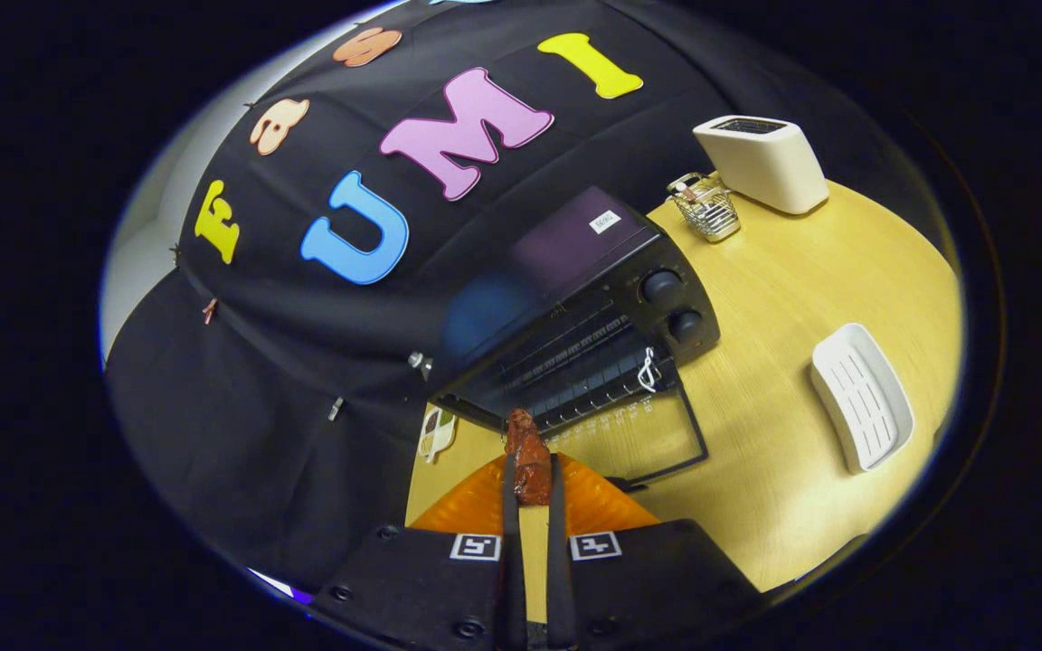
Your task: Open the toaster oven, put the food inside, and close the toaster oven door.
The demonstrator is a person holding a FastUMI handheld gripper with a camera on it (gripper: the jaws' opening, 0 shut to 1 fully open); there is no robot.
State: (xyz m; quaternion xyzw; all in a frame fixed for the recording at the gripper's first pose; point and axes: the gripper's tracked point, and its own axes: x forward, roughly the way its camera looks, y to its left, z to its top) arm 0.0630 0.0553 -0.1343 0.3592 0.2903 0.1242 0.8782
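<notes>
The food (530,461) is pinched between the nearly closed gripper (532,484) fingers; it must be carried ahead into the open toaster oven (575,307).

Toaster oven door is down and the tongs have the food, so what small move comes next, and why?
Probably ease the tongs forward toward the toaster oven. They are shut on the reddish-brown food, the glass door lies folded down on the table, and the rack sits just beyond the food.
</notes>
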